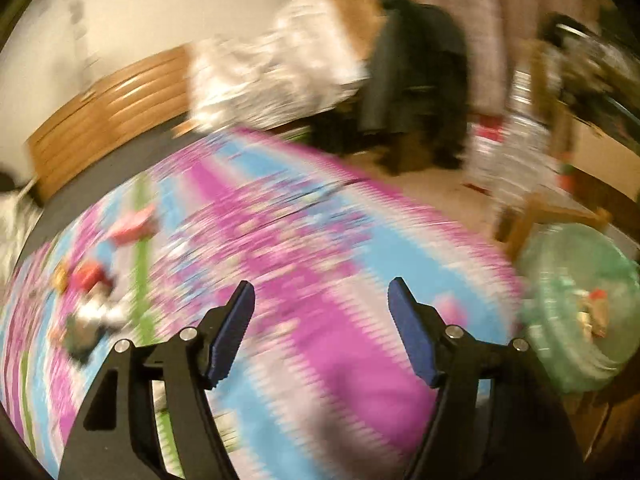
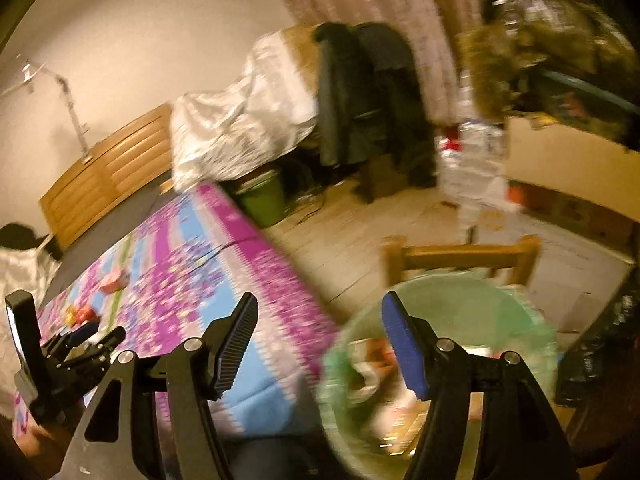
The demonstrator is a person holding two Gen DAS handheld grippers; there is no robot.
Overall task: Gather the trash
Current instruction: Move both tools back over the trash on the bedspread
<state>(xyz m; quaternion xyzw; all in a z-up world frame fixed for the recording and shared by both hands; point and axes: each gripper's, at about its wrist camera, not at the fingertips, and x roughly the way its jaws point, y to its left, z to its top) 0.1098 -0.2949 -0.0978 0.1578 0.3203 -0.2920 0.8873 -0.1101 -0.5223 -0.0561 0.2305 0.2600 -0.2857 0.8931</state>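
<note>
Both views are blurred. My left gripper (image 1: 320,286) is open with nothing between its blue pads, over a purple, blue and white bedspread (image 1: 304,248). To its left on the bedspread lie bits of trash: a pink piece (image 1: 134,226), a red and yellow piece (image 1: 82,276) and a white and dark piece (image 1: 94,320). A green bag-lined bin (image 1: 576,312) with wrappers inside stands at the right. My right gripper (image 2: 320,298) is open and empty, above the bed's edge and the bin (image 2: 480,312). My left gripper (image 2: 96,334) shows low on the left, near the red piece (image 2: 82,314) and the pink piece (image 2: 114,282).
A wooden headboard (image 2: 108,184) stands at the bed's far end beside a heap of white cloth (image 2: 244,124). A dark jacket (image 2: 360,92) hangs over a chair. Behind the bin is a wooden chair back (image 2: 460,258). A green bucket (image 2: 264,202) stands on the floor.
</note>
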